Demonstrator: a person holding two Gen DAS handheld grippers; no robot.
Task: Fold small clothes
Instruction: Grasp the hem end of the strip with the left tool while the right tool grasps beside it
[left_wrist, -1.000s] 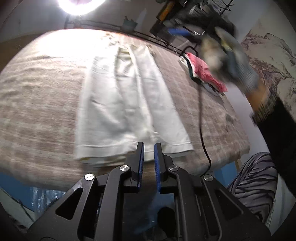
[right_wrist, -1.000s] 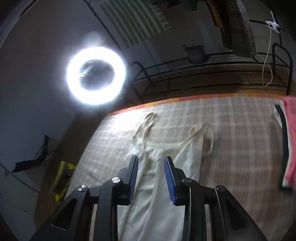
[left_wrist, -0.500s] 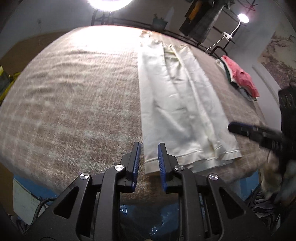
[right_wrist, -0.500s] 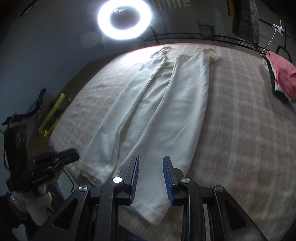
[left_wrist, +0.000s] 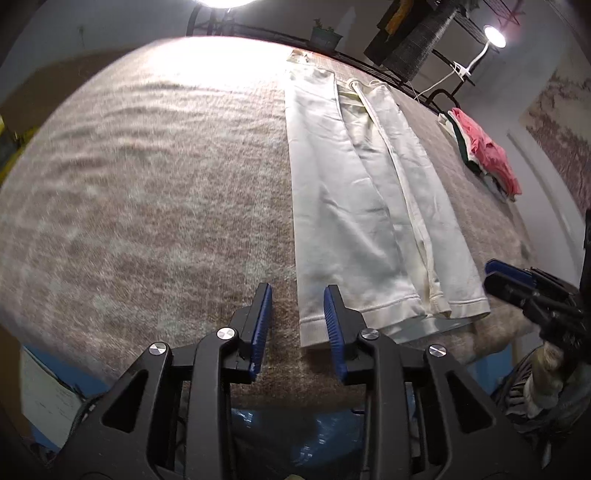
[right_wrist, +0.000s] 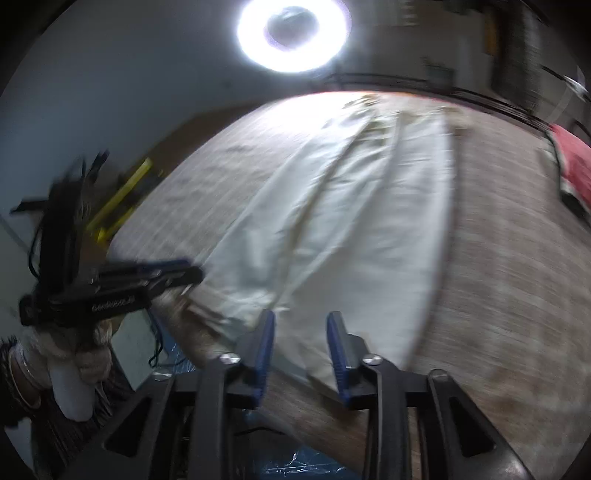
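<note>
With both jaws lately opening and nothing between them, my left claw (left_wrist: 297, 317) straddles the near hem corner of the cream garment (left_wrist: 369, 206) spread lengthwise on the table (left_wrist: 147, 184); my right claw (right_wrist: 300, 345) hovers partly open at the opposite corner. Risks: pinching the tablecloth too, uneven lift skewing the fold. Folded stack (left_wrist: 487, 155) lies well apart, clear.

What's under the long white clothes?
The white garment lies flat on a brown checked blanket, which shows all around it. Whatever is under the blanket is covered.
</note>
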